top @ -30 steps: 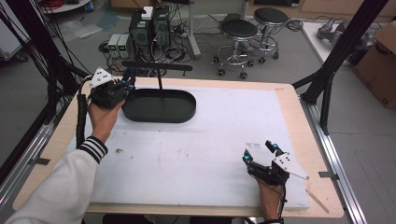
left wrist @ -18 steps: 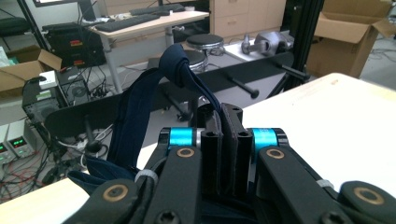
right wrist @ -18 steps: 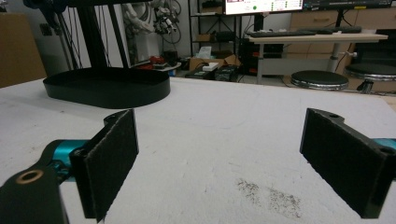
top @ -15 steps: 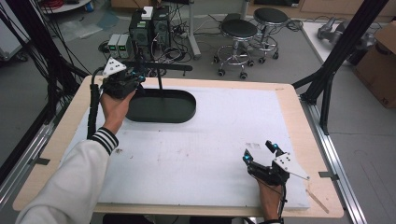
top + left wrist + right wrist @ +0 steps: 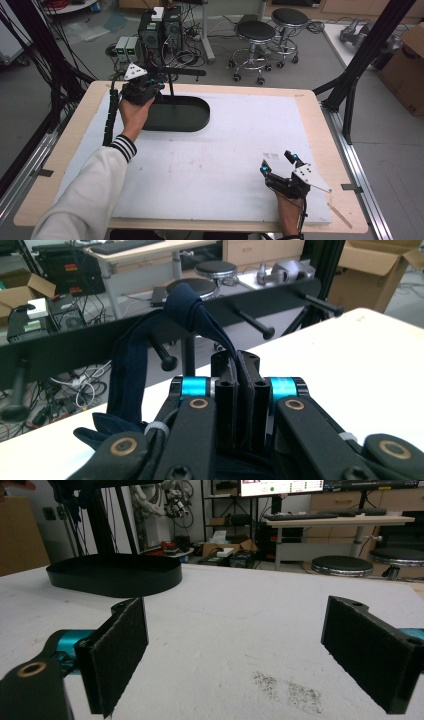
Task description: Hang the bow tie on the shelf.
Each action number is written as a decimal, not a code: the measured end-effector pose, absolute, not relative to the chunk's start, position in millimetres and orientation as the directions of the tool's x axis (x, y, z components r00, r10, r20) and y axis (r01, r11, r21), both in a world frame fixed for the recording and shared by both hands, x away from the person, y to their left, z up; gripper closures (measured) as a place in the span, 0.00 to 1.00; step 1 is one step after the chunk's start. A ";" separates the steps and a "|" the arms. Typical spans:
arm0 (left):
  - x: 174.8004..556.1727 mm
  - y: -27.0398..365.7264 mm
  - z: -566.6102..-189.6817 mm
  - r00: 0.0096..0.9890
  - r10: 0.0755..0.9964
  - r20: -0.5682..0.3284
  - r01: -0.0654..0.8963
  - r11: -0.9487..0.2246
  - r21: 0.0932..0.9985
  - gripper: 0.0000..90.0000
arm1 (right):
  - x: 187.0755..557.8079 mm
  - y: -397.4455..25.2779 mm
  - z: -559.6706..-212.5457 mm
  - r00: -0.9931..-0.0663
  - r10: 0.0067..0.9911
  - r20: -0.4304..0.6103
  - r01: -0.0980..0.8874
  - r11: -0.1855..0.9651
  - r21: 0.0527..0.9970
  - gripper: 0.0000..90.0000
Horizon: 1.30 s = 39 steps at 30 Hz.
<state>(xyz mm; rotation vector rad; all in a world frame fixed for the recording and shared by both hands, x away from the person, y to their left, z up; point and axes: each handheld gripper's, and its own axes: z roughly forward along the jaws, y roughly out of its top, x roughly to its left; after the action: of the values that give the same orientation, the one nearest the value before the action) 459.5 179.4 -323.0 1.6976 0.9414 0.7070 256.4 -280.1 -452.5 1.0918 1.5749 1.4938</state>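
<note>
1. Over the last second my left gripper (image 5: 150, 86) has climbed from the near-left rim of the black oval tray (image 5: 192, 120) to the rack (image 5: 172, 74) standing over its far edge; my right gripper (image 5: 280, 162) has stayed put at the table's near right.
2. My left jaws are pressed together on a dark navy cloth (image 5: 150, 350), which loops up over a peg of the rack; I judge I am hanging it there.
3. My right jaws stand wide apart, holding nothing, just above the white mat (image 5: 240, 145).
4. Counted: two grippers, one cloth, one tray, one rack, and several pegs along its bar.
</note>
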 end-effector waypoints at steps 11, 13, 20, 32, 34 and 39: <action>469.7 175.6 -338.1 0.510 0.859 -0.037 0.335 -0.159 0.929 0.95 | 256.8 -280.6 -452.5 -0.403 0.913 0.063 0.107 -0.021 0.994 0.12; 472.1 177.3 -340.6 0.504 0.862 -0.063 0.363 -0.145 0.920 0.94 | 256.8 -280.7 -452.5 -0.403 0.913 0.063 0.107 -0.021 0.994 0.12; 475.2 176.7 -345.1 0.529 0.846 -0.060 0.367 -0.165 0.916 0.90 | 256.4 -280.2 -452.5 -0.402 0.913 0.066 0.111 -0.023 0.994 0.12; 459.1 179.0 -341.5 0.604 0.785 -0.139 0.391 -0.140 0.910 0.33 | 255.7 -282.0 -452.8 -0.415 0.907 0.080 0.111 -0.037 0.993 0.12; 446.9 182.1 -337.5 0.634 0.764 -0.121 0.372 -0.165 0.913 0.26 | 255.8 -282.0 -452.8 -0.418 0.905 0.076 0.108 -0.034 0.994 0.12; 409.4 197.9 -331.5 0.684 0.728 -0.033 0.239 -0.181 0.954 0.26 | 255.4 -280.8 -452.7 -0.424 0.903 0.069 0.108 -0.025 0.994 0.12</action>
<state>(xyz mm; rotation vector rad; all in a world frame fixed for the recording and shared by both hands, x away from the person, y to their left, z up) 409.4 197.9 -331.5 1.7412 0.7784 0.5280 255.4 -280.8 -452.7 1.0796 1.5859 1.5183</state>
